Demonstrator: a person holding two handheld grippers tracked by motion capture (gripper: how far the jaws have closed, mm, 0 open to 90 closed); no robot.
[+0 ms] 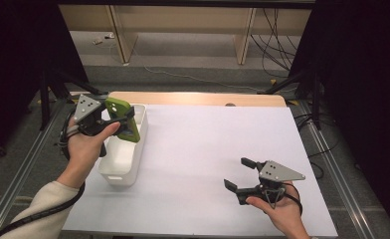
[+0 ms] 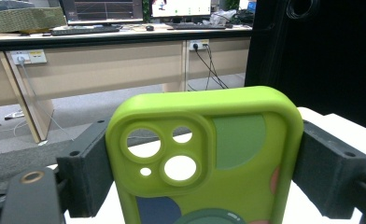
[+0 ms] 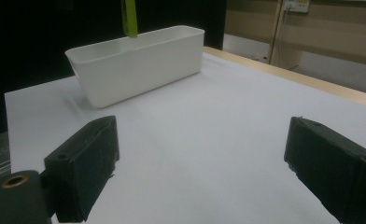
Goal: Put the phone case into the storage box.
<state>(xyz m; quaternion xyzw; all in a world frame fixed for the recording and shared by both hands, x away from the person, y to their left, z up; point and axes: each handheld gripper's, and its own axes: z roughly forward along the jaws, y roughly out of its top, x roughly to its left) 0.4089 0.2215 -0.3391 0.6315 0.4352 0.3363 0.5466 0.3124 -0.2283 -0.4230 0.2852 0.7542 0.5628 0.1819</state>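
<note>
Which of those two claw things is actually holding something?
The left gripper, above the white bin: it clamps a green phone case. The right gripper is open.

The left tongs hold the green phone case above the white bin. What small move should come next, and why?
Probably lower the left tongs a little into the white bin. The green phone case is clamped by its sides and hangs over the bin's open top, so opening now would drop it from a height.

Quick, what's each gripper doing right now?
Left gripper: closed on the green phone case, held above the white bin.
Right gripper: open, holding nothing.
</note>
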